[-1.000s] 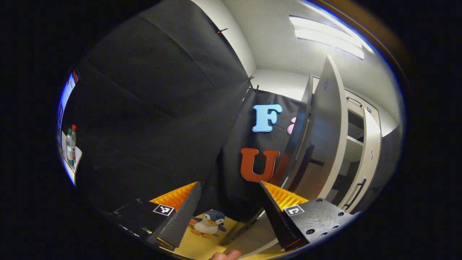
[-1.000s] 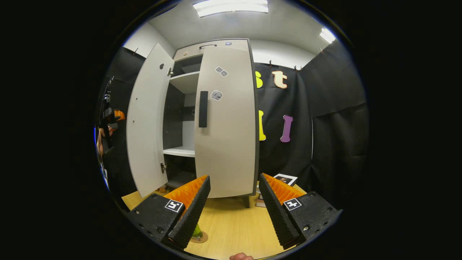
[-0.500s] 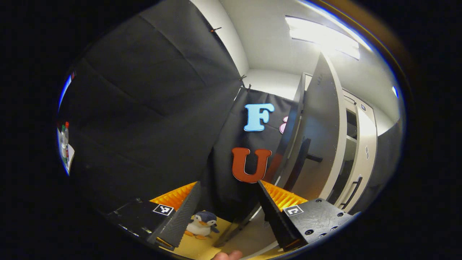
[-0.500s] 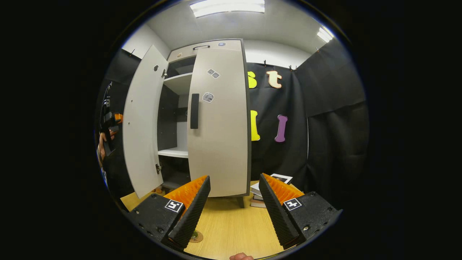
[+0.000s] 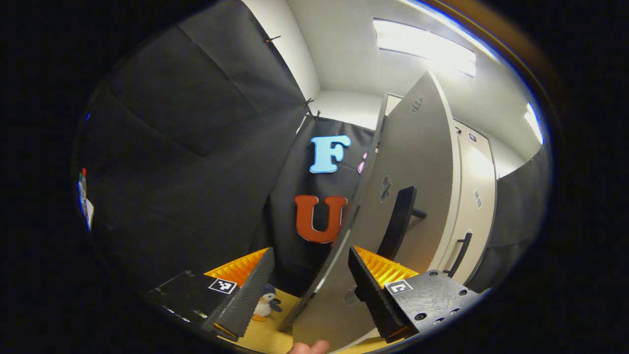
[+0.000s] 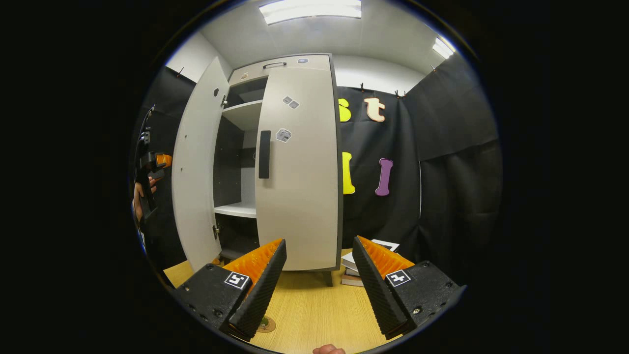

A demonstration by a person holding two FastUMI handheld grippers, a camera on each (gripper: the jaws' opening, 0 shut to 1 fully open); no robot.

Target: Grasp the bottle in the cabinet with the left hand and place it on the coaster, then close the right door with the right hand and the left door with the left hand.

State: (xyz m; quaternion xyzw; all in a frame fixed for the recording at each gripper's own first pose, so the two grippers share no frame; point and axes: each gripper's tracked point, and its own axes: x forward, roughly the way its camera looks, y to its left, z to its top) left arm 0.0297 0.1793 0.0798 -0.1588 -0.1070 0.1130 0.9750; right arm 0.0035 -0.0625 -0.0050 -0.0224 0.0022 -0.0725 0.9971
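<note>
Right up against my left gripper (image 5: 309,285), fingers spread and holding nothing, is the tall pale grey left cabinet door (image 5: 408,162) with its black bar handle (image 5: 397,223), partly swung toward the flush pale grey right door (image 6: 300,167). My right gripper (image 6: 317,280) hangs back over the light wooden table (image 6: 314,314), also released and empty. Down by its left finger I can just see the round brown coaster (image 6: 266,324) with the green bottle base (image 6: 265,321) on it, mostly hidden.
</note>
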